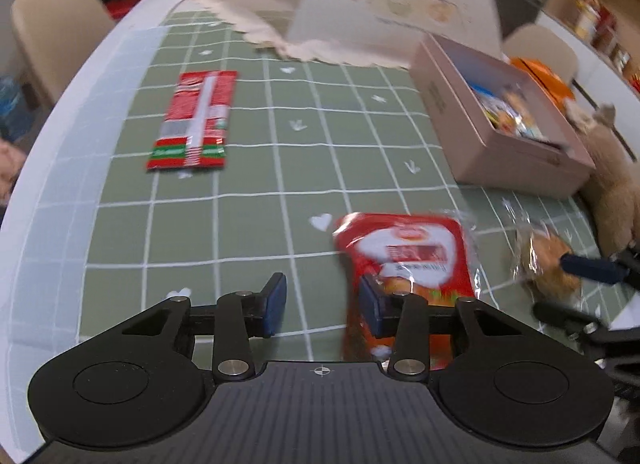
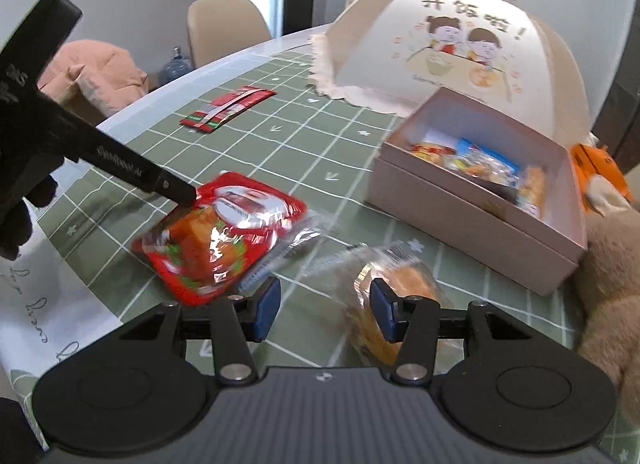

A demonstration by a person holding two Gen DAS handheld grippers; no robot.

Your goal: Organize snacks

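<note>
A red snack packet [image 1: 416, 248] lies on the green checked tablecloth [image 1: 248, 223]. My left gripper [image 1: 322, 306] stands open over bare cloth, and its right finger overlaps the packet's left edge. In the right wrist view one of the left fingers [image 2: 160, 179] touches the far left corner of the same packet [image 2: 224, 232]. A bun in clear wrap [image 2: 416, 280] lies under the right finger of my right gripper [image 2: 324, 308], which is open with loose wrapper between the pads. A long red packet [image 1: 196, 119] lies further back. The pink box [image 2: 460, 215] holds several snacks.
A domed cloth food cover [image 2: 460, 43] stands behind the box. A beige plush toy [image 2: 608, 304] sits at the right edge, an orange item [image 2: 596, 167] behind it. Beige chairs [image 2: 224, 23] stand past the table's far side. Shelves [image 1: 600, 11] are at the back right.
</note>
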